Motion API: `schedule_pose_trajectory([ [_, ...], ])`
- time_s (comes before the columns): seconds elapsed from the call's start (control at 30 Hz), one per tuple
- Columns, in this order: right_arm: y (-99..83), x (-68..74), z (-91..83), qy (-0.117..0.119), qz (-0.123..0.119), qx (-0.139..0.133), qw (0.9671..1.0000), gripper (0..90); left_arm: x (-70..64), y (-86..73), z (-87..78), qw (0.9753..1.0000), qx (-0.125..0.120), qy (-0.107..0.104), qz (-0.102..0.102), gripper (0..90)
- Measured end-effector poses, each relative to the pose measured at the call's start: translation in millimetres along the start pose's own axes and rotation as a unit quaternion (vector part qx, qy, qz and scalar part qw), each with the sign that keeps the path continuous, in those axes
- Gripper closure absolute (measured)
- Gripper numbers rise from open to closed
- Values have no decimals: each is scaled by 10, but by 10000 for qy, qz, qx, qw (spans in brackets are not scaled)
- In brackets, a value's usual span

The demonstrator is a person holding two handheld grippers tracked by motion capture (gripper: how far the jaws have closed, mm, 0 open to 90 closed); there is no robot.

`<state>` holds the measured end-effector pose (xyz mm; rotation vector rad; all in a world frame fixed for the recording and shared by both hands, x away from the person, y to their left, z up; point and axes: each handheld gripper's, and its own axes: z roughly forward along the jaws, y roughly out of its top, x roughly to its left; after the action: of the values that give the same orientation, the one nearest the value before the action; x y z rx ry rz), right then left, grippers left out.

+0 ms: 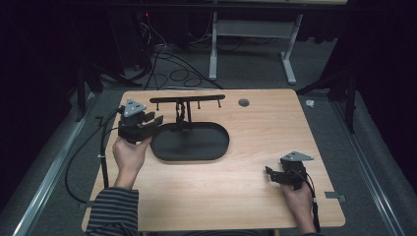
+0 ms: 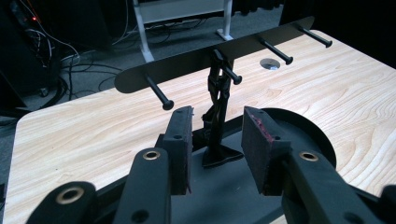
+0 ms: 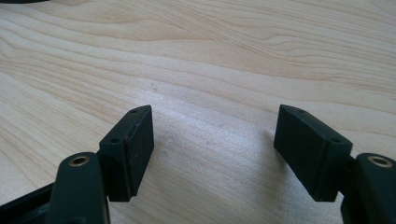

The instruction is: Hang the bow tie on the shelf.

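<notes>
Right gripper (image 1: 273, 175) rests at 4 o'clock on the pale wooden tabletop (image 1: 255, 128), jaws wide apart, empty. Left gripper (image 2: 215, 140), jaws parted and empty, faces the black metal peg stand (image 1: 187, 101) at 11 o'clock. Advice: centre on its upright post before closing.

**Hidden and cut off**

In the high view the left gripper (image 1: 147, 124) covers the left end of the tray (image 1: 206, 147), and the stand's post (image 1: 181, 115) is too dark to read. In the left gripper view the jaws hide the near part of the tray (image 2: 303, 122), and the bottom edge cuts it off. The right hand (image 1: 298, 199) runs off the bottom edge.
</notes>
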<state>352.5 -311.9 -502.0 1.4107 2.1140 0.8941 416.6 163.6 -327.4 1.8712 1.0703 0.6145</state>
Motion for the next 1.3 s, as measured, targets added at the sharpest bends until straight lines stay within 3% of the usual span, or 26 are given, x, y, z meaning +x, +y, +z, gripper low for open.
schedule_pose_trajectory([
  [1.3, 0, 0, 0, 1, 2, 0, 10000, 297, -67, -257, -255, 9999, -64, -52, -117, 596],
])
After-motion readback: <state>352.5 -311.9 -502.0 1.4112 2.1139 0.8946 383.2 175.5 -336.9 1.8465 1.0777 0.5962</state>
